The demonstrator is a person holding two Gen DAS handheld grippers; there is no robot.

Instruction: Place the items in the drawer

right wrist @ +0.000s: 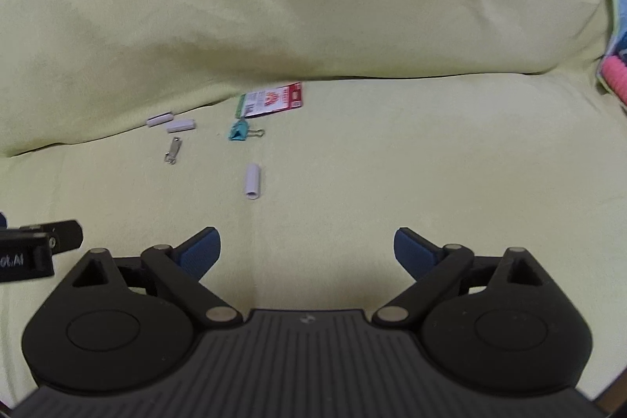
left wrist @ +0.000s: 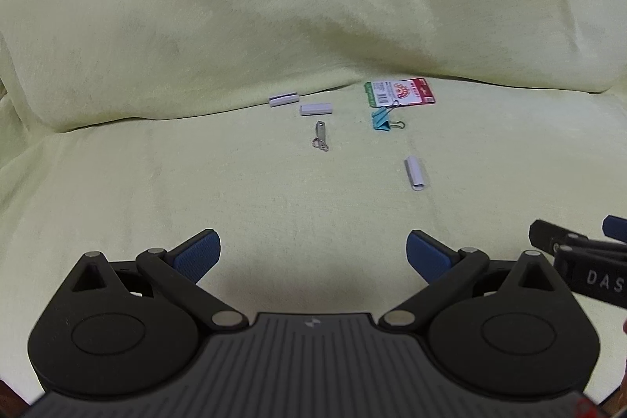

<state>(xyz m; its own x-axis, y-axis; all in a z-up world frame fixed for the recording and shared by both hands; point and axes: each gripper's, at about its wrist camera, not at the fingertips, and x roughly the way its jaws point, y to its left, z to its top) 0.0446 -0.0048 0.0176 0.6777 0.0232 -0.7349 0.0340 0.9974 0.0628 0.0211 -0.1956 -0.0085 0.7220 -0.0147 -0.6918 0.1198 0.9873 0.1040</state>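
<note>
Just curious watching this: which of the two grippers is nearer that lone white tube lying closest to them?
Right, slightly. The white tube lies ahead of the right gripper, a bit to its left; from the left gripper it sits further off to the right.

The left gripper (left wrist: 313, 253) fills the bottom of its own view with both blue-padded fingers (left wrist: 198, 255) spread wide and nothing between them. The right gripper (right wrist: 307, 253) sits likewise in its view, jaws wide apart and empty. Each shows at the other's frame edge, side by side; there the tips seem parted too, though mostly cut off
</note>
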